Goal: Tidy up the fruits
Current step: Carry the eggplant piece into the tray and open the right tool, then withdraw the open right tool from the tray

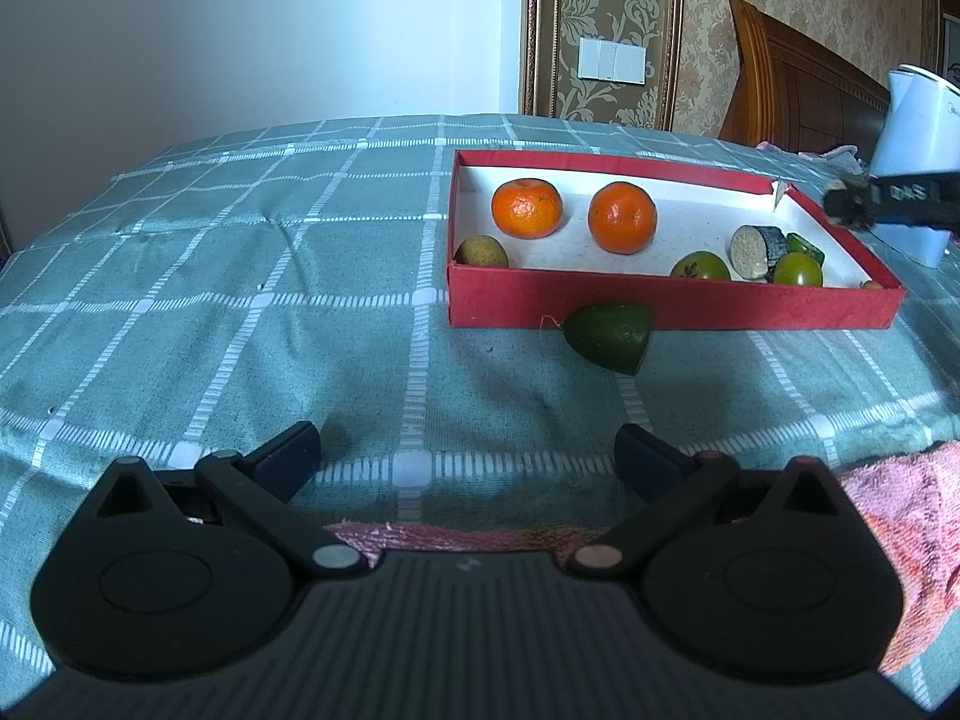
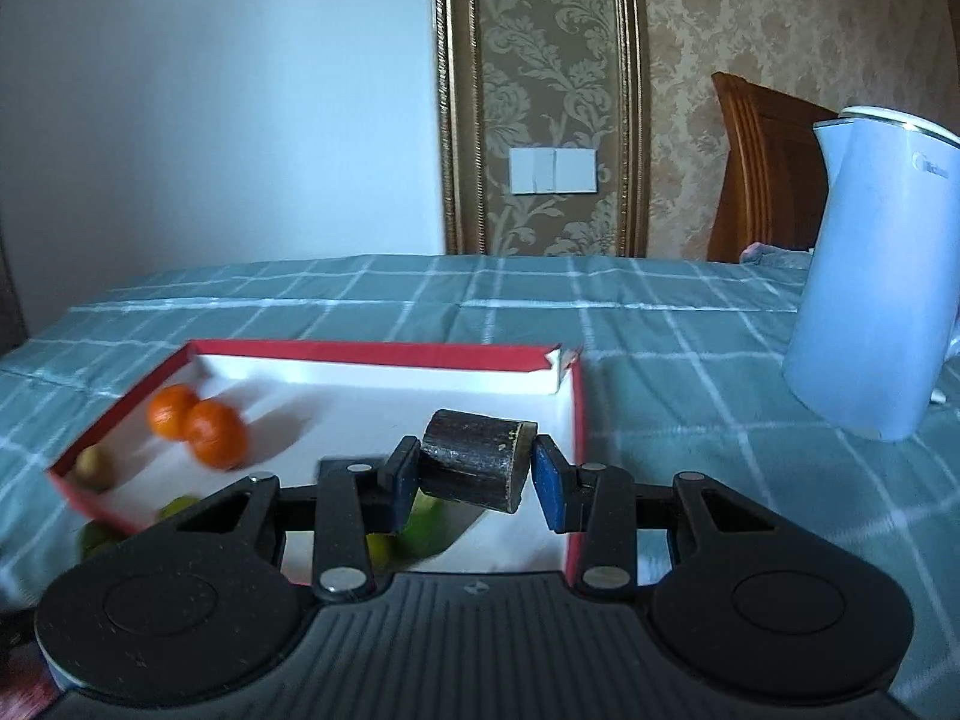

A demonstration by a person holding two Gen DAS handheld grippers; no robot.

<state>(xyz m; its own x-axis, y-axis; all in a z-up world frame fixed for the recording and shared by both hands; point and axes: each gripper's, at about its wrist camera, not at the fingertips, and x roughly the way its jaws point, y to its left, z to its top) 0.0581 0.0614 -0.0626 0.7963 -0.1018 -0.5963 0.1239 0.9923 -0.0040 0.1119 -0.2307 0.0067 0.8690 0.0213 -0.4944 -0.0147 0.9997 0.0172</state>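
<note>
Pinching a dark cut cylinder [image 2: 471, 462] between its blue pads, the right claw [image 2: 474, 474] holds it up over the right end of the red box [image 2: 372, 351]. The cylinder lies crosswise and a little tilted in the grip, with its paler cut face turned toward the right pad. Beneath and ahead of this claw is the white floor of the box. Two oranges [image 2: 201, 426] sit off to its left, and blurred green fruit lies just below the pads. A white kettle [image 2: 870, 300] stands well off to its right on the checked cloth of the bench [image 2: 660, 312].

The left claw [image 1: 468, 462] is spread wide with nothing between its jaws, low over the cloth. Ahead of it and slightly right, a dark green fruit [image 1: 609, 336] lies outside the box, just against the near wall. From this side another cut cylinder [image 1: 753, 251] shows inside the box, further right.

The step in hand looks like sorting this piece, though I cannot tell whether it is going in or coming out. If it is going in, the next move calls for lowering onto bare floor clear of the green fruit, then loosening the pads gently, since a round piece may roll. After that, the stray green fruit appears to be the left claw's job.
</note>
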